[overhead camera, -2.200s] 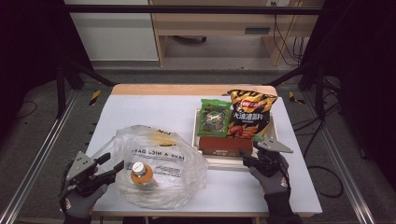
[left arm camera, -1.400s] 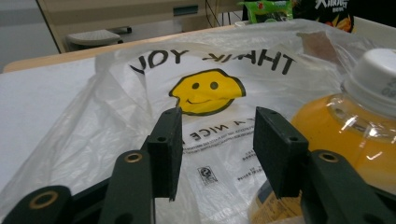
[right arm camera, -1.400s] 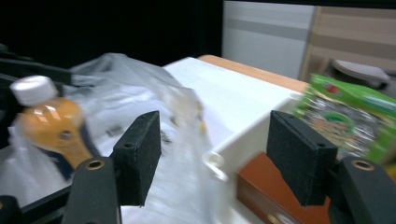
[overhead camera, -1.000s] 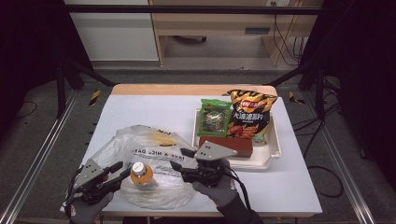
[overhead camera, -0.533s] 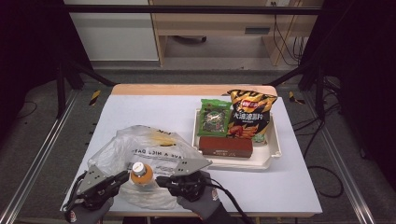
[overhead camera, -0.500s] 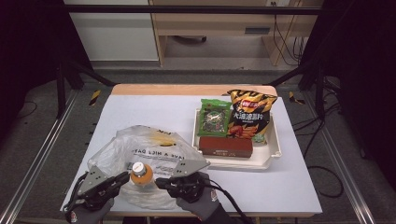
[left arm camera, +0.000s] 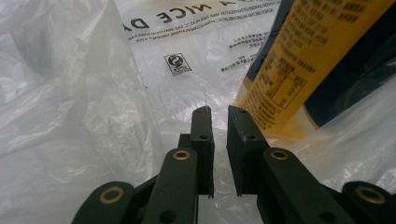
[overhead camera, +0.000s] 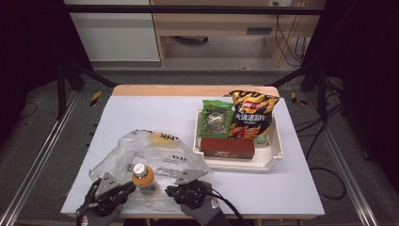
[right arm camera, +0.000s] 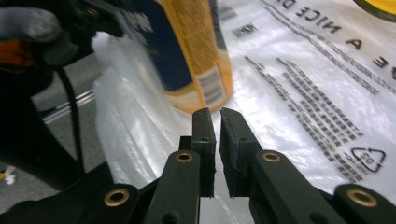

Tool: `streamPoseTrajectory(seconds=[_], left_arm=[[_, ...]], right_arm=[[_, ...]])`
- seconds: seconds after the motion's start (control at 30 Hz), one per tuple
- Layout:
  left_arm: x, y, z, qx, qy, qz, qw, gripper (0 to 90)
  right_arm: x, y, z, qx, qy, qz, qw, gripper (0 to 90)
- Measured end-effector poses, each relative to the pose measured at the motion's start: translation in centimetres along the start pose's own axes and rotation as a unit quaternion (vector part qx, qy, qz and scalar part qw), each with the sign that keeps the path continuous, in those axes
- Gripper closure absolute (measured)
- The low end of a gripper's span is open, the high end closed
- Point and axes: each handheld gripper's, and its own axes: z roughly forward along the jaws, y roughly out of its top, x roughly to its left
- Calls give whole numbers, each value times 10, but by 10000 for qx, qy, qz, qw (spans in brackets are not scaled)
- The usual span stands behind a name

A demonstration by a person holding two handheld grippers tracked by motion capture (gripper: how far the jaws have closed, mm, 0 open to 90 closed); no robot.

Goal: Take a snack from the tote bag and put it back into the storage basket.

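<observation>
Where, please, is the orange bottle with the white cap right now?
In the high view the orange bottle with the white cap stands upright on the clear plastic bag, near the table's front edge, between the left gripper and right gripper.

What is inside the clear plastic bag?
One yellow-labelled bottle stands upright inside the plastic bag. Crumpled folds could hide anything flat elsewhere in the bag.

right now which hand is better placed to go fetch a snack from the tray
Right. The right gripper sits just right of the bottle on the plastic bag, on the same side as the tray. The left gripper would have to cross the bottle.
</observation>
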Motion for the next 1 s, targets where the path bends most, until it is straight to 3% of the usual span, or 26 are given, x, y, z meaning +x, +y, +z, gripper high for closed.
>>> streamPoseTrajectory(seconds=[0.17, 0.3, 0.37, 0.5, 0.63, 0.87, 1.0], left_arm=[[0, 0, 3, 38, 24, 44, 10000, 780], [1, 3, -1, -114, 24, -17, 9999, 737], [2, 6, -7, -334, 42, -59, 9994, 710], [7, 17, -24, -912, 101, -176, 9956, 648], [13, 25, -34, -1193, 152, -328, 9922, 602], [24, 36, -37, -1290, 284, -469, 9901, 582], [26, 33, -31, -1144, 313, -436, 9920, 582]], right_arm=[[-3, -5, 8, 107, -142, 37, 9998, 804], [-2, 0, 1, -154, -85, -41, 9998, 726], [-1, 6, -6, -346, -88, -91, 9993, 692], [2, 21, -23, -785, -105, -166, 9967, 598], [5, 36, -38, -1175, -193, -290, 9925, 514], [12, 55, -44, -1461, -188, -416, 9882, 416], [16, 62, -39, -1518, -118, -420, 9874, 374]])
